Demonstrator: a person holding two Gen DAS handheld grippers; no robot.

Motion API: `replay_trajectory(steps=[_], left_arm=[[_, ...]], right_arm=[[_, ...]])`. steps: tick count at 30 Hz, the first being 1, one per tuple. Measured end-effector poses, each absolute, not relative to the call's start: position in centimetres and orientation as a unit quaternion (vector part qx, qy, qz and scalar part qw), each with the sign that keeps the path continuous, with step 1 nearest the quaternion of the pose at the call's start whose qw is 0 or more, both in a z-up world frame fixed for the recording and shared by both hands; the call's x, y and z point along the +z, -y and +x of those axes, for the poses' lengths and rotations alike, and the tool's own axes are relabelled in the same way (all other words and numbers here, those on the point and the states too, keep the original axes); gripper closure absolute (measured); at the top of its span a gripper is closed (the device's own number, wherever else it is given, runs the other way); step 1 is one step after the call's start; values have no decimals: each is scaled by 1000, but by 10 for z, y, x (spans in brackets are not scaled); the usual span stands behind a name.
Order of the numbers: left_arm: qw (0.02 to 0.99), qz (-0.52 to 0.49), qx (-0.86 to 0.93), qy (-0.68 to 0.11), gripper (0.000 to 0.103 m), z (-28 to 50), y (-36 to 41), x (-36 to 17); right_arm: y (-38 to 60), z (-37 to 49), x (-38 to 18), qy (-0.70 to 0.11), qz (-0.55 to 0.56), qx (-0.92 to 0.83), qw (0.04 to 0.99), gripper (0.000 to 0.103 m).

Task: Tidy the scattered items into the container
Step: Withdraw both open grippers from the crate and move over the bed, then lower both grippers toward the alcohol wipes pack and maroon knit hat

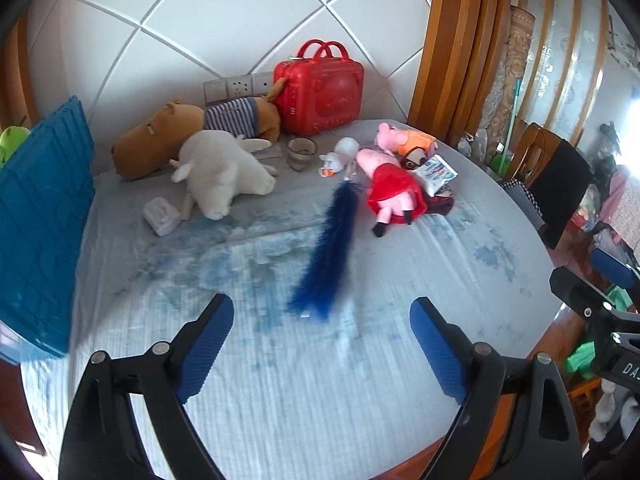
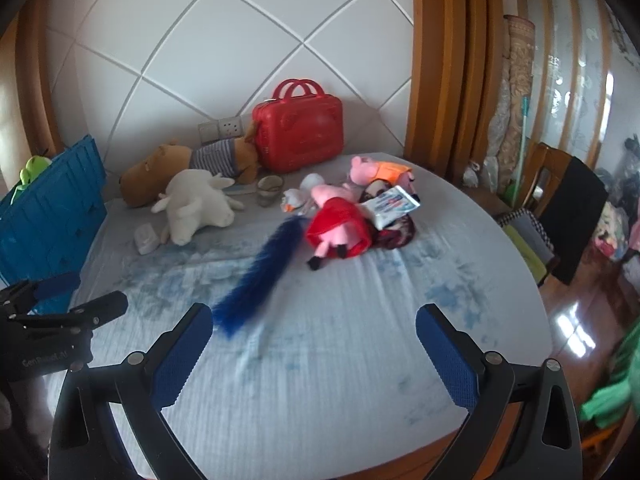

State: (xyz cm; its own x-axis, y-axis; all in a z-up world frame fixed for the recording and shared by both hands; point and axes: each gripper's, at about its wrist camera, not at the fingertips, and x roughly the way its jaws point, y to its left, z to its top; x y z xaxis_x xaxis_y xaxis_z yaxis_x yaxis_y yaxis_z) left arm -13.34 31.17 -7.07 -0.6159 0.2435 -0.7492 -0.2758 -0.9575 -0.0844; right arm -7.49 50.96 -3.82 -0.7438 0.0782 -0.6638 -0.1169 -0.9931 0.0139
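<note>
The blue furry tail (image 1: 320,248) lies lengthwise just ahead of both empty, wide-open grippers (image 1: 322,344) (image 2: 314,354), its near tip closer to the left one.

I see plush toys (image 1: 224,172), a blue furry tail (image 1: 326,248) and pig dolls (image 1: 386,188) scattered flat on the bed. Blue crate (image 1: 40,216) stands at its left edge.

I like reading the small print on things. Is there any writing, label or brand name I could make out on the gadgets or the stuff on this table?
"DA": on the right gripper, cut off by the picture edge.
"GenRobot.AI", faint: on the left gripper body, seen from the right wrist.
Embossed letters on the red case: too blurred to read.
Printed packet on the pig toys: too blurred to read.
White box: marks unreadable.
</note>
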Motion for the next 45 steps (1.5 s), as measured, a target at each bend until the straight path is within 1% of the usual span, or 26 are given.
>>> replay_trajectory(steps=[4, 8, 12, 18, 21, 28, 34, 39, 45], left_arm=[[143, -419, 896, -23, 12, -135, -353, -71], [142, -421, 895, -33, 12, -145, -379, -69], [144, -419, 896, -31, 12, -162, -392, -69], [153, -427, 891, -15, 12, -196, -402, -78], [150, -436, 887, -15, 12, -210, -409, -85], [114, -465, 878, -7, 12, -251, -447, -106], [82, -477, 875, 2, 12, -294, -506, -120], [107, -471, 875, -20, 12, -343, -574, -132], [132, -503, 853, -40, 12, -396, -631, -165]], right_arm=[[-557, -79, -37, -23, -361, 931, 52, 0], [-588, -89, -40, -42, -367, 928, 47, 0], [-604, -104, -40, -51, -367, 928, 43, 0], [-614, -131, -32, -32, -365, 928, 63, 0], [-622, -146, -36, -38, -367, 927, 64, 0], [-661, -199, -55, -60, -391, 918, 25, 0], [-716, -258, -83, -61, -420, 905, -26, 0], [-768, -292, -107, -65, -442, 894, -28, 0], [-819, -328, -139, -82, -470, 879, -21, 0]])
